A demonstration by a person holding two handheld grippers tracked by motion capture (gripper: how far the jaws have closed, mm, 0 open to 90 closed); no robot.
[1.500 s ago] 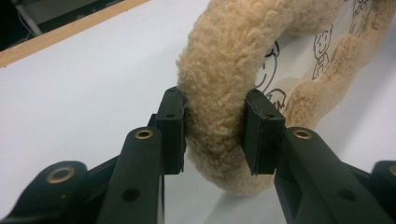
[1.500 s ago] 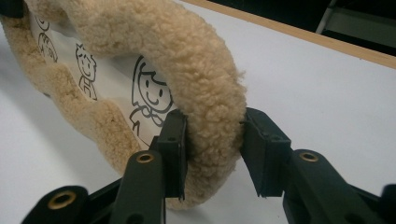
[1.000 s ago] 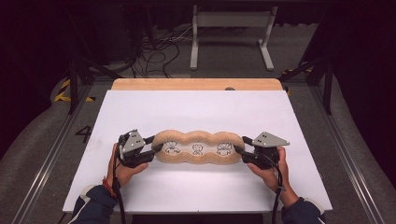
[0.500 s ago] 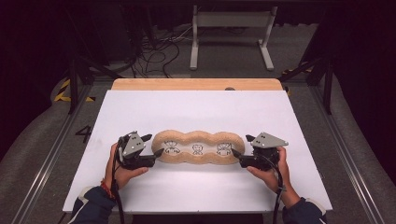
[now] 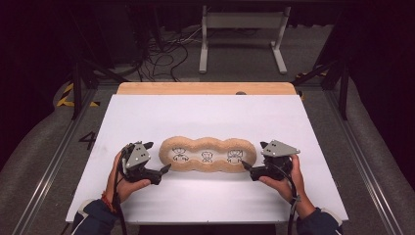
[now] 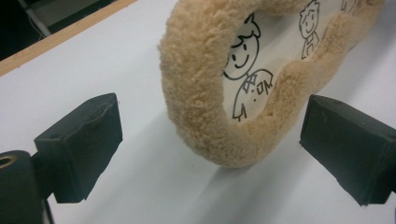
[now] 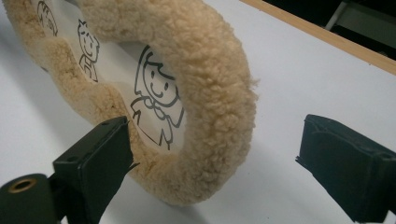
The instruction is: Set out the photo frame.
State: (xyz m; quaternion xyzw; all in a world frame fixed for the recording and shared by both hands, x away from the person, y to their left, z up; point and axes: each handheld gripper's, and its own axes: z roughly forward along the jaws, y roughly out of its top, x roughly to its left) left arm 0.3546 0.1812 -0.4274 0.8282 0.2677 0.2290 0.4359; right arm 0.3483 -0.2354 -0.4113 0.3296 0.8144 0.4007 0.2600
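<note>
The cushion (image 5: 208,155) lies near the front edge of the table (image 5: 205,112). The left gripper (image 5: 165,169) and the right gripper (image 5: 244,168) have just been opening; each stands wide at one end, holding nothing.

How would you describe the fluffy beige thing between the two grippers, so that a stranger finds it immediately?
On the white table top, look at the near middle. There lies a long tan plush frame with three rounded lobes, each around a small black-line cartoon figure; nothing else on the table is fuzzy.

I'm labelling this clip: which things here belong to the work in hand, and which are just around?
In the job:
- fleecy tan pad with cartoon figures
- left tongs, open
- right tongs, open

Just around:
- white table
- metal stand
- floor cables
</note>
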